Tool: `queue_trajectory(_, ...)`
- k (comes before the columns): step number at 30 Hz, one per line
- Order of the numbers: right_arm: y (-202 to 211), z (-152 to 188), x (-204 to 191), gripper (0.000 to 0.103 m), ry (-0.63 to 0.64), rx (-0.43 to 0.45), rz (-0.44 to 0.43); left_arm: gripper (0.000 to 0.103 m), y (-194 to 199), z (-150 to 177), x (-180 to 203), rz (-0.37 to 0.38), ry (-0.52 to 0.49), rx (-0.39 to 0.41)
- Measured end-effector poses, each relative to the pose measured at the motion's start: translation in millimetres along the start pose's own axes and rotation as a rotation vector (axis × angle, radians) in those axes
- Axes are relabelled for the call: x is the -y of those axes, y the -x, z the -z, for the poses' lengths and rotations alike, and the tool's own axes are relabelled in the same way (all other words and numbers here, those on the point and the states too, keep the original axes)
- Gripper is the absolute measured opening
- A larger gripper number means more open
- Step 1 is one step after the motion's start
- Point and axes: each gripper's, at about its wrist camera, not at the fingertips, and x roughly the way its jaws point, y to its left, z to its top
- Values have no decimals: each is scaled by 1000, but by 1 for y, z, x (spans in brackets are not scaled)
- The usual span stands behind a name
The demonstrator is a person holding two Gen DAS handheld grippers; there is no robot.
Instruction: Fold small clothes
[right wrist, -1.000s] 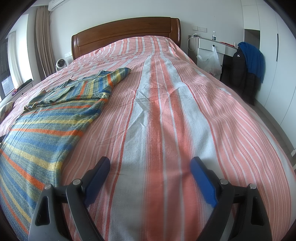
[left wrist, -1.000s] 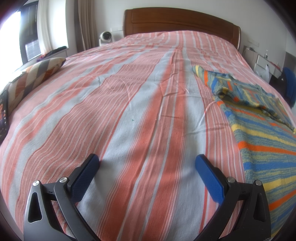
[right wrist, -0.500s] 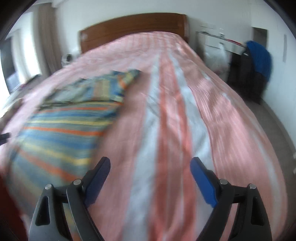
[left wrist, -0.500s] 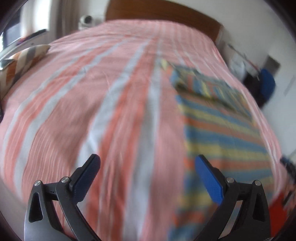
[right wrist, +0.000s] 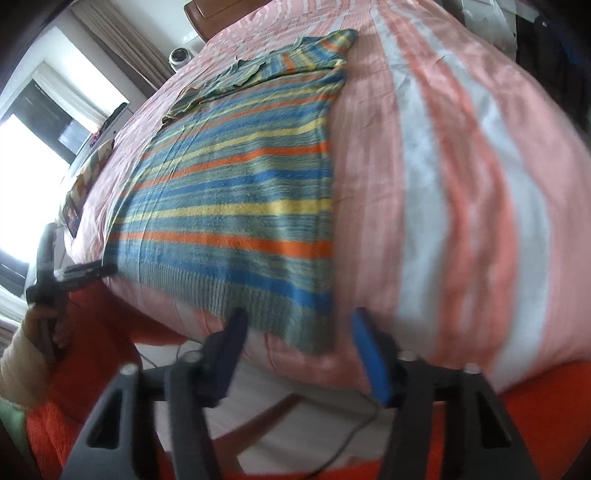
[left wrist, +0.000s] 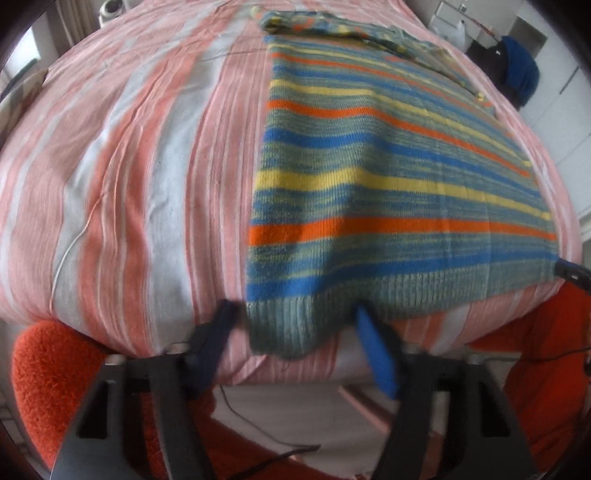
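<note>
Knitted in blue, yellow, orange and grey-green bands, the striped sweater (left wrist: pixel 388 177) is lying flat on the bed cover (left wrist: pixel 147 166), with its ribbed hem (left wrist: pixel 291 325) hanging over the near edge of the mattress and its collar end pointing toward the wooden headboard (right wrist: pixel 218 9). The bed cover is showing long pink, orange and white stripes running from foot to head.

Left gripper (left wrist: pixel 295 339): the jaws are closing. One bottom corner of the ribbed hem is sitting between the blue pads, but a gap is showing on each side, so the pads are not yet pressing on the cloth.

Right gripper (right wrist: pixel 299 343): the jaws are closing. The opposite bottom corner of the hem is lying between the pads; a gap is also showing here, and no clamping is visible.

In the right wrist view, the left gripper is appearing at the far left edge, at the other hem corner, with the person's hand (right wrist: pixel 40 332) wrapped around its handle. Orange fleece clothing (left wrist: pixel 44 373) worn by the person is filling the lower corners of both views.

A small white camera (right wrist: pixel 180 56) is standing beside the headboard. A dark flat device (right wrist: pixel 72 216) is lying at the window side of the bed; its screen is too blurred to read. No legible brand, label or writing is showing on any item.
</note>
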Motion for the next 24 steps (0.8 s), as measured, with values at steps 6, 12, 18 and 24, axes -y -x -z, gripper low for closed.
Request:
queue_trajectory(6,-6,-8,-15,5,32,-35,35,5,20,1,-37,162,107,23)
queue_trajectory(12,44,-42,-5,5,-79,132,-114,5,69,-50,-72,424,190,183)
queue_trajectory(18,45,-145,10,5,-56,316,-93,5,55,-177,-96,459,228,315)
queue_trajectory(24,-14,-284,30,5,-54,365,-39,5,5,-303,-103,335,254,322)
